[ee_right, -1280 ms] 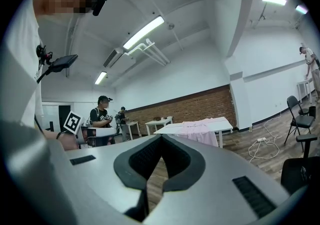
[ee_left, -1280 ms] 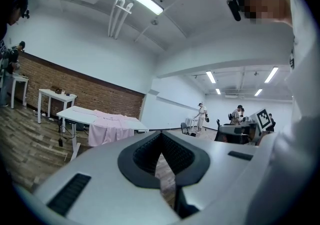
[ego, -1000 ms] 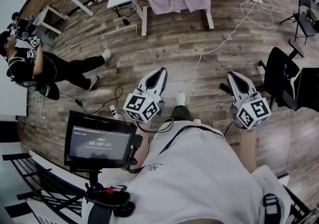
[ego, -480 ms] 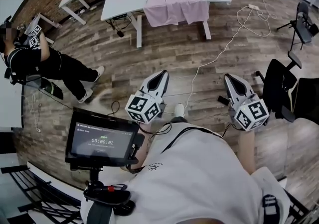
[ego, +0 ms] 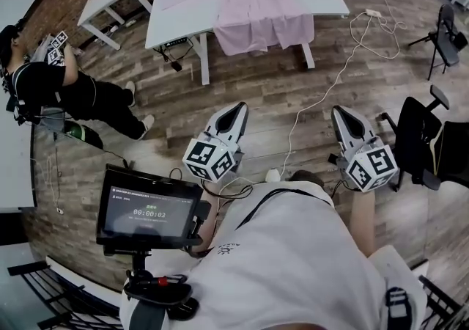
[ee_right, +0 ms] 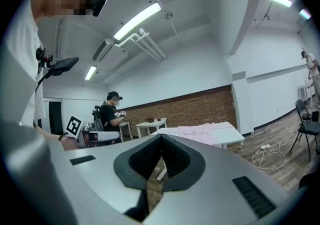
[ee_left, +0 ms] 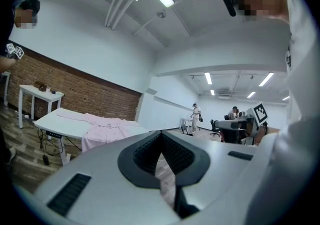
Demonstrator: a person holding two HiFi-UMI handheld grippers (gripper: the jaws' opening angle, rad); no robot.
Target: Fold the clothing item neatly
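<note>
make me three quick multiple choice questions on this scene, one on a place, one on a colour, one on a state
1. Where does the garment lie?
A on the floor
B spread on the white table, hanging over its near edge
C on a chair

2. What colour is the garment?
A blue
B pink
C black

3. How do the left tongs and right tongs stand?
A both shut and empty
B both wide open
C shut on the garment

Answers:
1 B, the head view shows it draped across the table.
2 B, it looks pale pink in every view.
3 A, each gripper view shows them closed with nothing between.
</note>
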